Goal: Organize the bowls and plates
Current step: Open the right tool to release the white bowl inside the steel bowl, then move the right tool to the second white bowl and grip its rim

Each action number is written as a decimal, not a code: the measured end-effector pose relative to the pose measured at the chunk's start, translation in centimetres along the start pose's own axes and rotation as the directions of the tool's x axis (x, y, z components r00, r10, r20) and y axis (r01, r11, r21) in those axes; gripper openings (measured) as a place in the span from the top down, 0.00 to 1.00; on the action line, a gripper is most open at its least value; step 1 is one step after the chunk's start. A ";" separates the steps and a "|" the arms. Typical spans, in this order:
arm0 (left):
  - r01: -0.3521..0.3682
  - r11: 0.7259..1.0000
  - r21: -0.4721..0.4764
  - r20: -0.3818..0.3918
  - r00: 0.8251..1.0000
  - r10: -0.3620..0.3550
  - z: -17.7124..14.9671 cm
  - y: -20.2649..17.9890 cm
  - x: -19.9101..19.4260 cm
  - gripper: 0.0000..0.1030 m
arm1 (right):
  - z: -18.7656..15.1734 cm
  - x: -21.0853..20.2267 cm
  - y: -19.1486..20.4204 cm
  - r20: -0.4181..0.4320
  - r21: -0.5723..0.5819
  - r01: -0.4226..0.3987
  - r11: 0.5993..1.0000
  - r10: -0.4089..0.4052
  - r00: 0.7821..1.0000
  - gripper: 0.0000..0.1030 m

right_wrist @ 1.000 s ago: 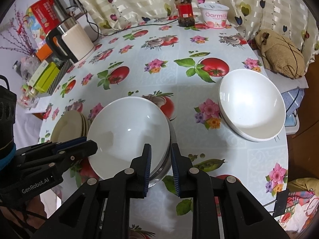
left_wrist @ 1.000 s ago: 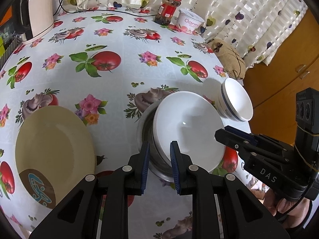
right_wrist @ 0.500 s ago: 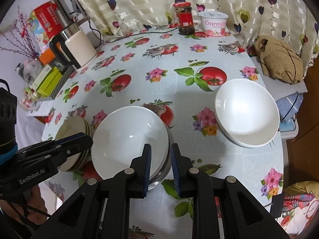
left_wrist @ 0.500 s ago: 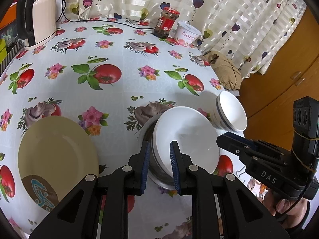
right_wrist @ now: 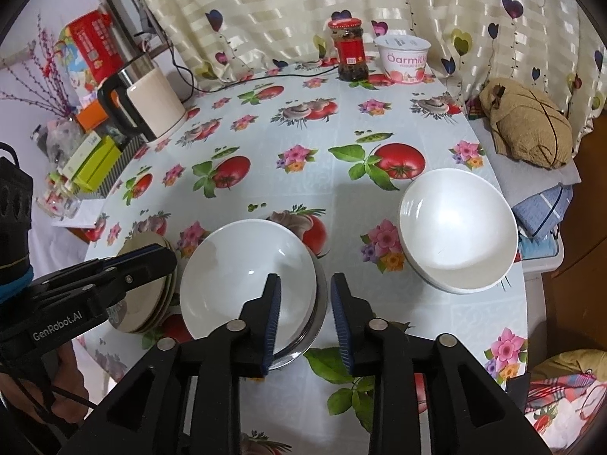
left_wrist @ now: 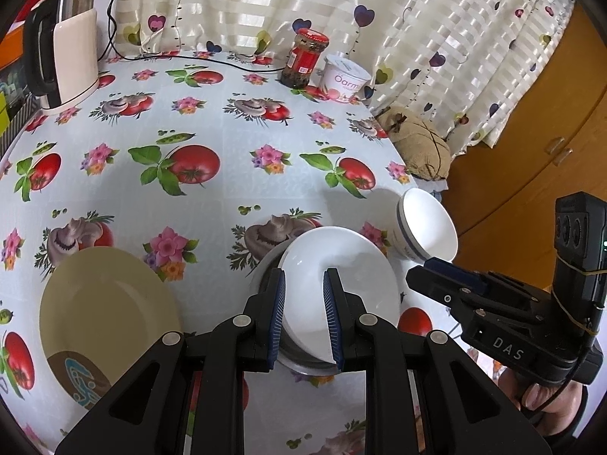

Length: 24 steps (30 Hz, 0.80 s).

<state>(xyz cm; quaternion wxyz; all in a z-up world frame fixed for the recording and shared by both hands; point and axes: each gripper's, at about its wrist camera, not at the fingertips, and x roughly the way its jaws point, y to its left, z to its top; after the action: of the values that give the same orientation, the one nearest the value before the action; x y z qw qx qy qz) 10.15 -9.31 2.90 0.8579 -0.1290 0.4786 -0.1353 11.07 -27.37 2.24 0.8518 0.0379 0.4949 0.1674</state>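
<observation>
Fingers of both grippers part-open above the bowl stack, gripping nothing.

We note the left gripper with a narrow gap; the right gripper has just been opening, nothing between its fingers. The white bowl sits nested in a steel bowl on the tabletop. Yellow plates lie to its left, a second stack of white bowls to its right.
</observation>
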 end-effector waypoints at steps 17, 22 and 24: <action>0.027 0.999 0.018 0.011 1.000 -0.028 0.8 -1.2 -0.2 0.79 | 0.6 -1.1 -1.1 0.031 0.017 -0.001 1.000 0.000 1.000 0.67; 0.035 0.999 0.027 0.009 0.999 -0.035 1.2 -1.8 0.1 0.79 | 0.6 -1.4 -1.6 0.040 0.027 0.004 1.000 -0.005 0.999 0.67; 0.036 0.999 0.031 0.008 0.999 -0.037 1.4 -2.0 0.2 0.79 | 0.7 -1.5 -1.8 0.043 0.032 0.006 0.999 -0.007 0.999 0.67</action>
<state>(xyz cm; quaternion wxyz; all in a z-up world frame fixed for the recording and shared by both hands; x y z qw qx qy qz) 11.24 -11.16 4.13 0.8593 -0.1249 0.4703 -0.1578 11.43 -29.50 3.41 0.8621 0.0532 0.4791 0.1559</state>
